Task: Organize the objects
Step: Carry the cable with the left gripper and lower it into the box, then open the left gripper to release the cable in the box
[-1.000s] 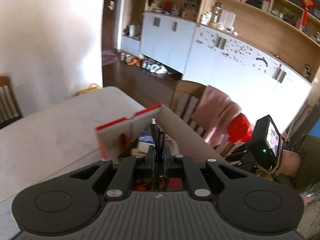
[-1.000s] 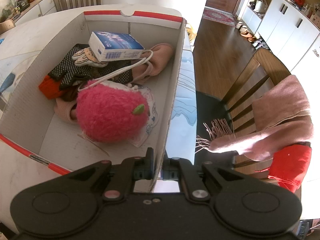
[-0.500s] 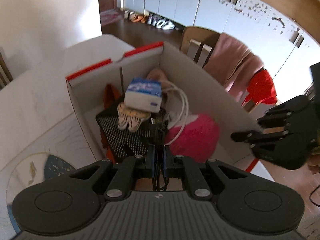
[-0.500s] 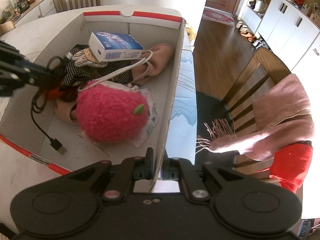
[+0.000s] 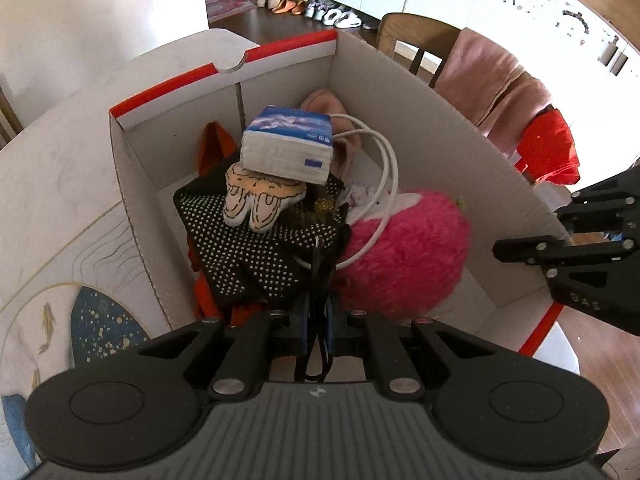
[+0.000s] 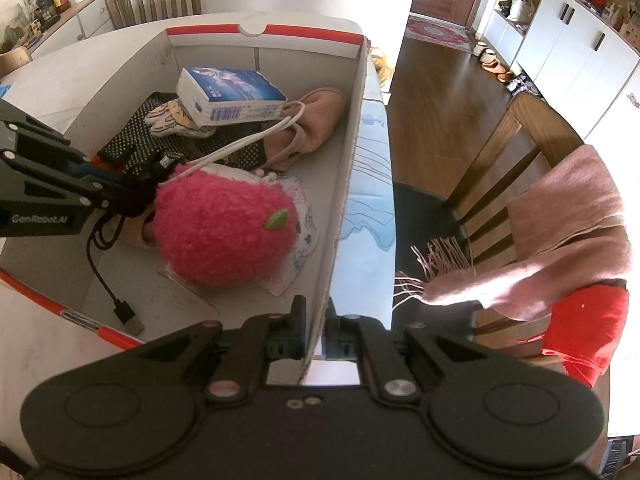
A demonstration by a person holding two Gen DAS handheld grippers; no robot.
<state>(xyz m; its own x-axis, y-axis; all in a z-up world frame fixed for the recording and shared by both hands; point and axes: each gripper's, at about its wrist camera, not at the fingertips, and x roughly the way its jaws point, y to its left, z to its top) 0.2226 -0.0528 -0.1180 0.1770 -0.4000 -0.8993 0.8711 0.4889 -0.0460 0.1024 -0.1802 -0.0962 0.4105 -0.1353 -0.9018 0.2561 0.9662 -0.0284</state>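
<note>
Right wrist only: black cable's [image 6: 105, 276] USB plug on box [image 6: 352, 152] floor; left tongs [image 6: 154, 176] clamped on cable, right tongs [image 6: 316, 320] on box wall.

Matt corrugated cardboard box [image 6: 344, 184], fuzzy pink plush [image 6: 224, 236], rubber-dotted knit glove [image 5: 248, 248], glossy wooden floor [image 6: 440, 80]

Wooden slat-back chair [image 6: 516, 152] beside table, draped with pink fringed scarf [image 6: 560, 232] and red cloth [image 6: 584, 324]. White cabinet doors [image 6: 568, 40] along far wall; shoes [image 5: 316, 6] in a row on dark wood floor [image 6: 436, 76]. Patterned rug [image 6: 434, 32] near doorway.
</note>
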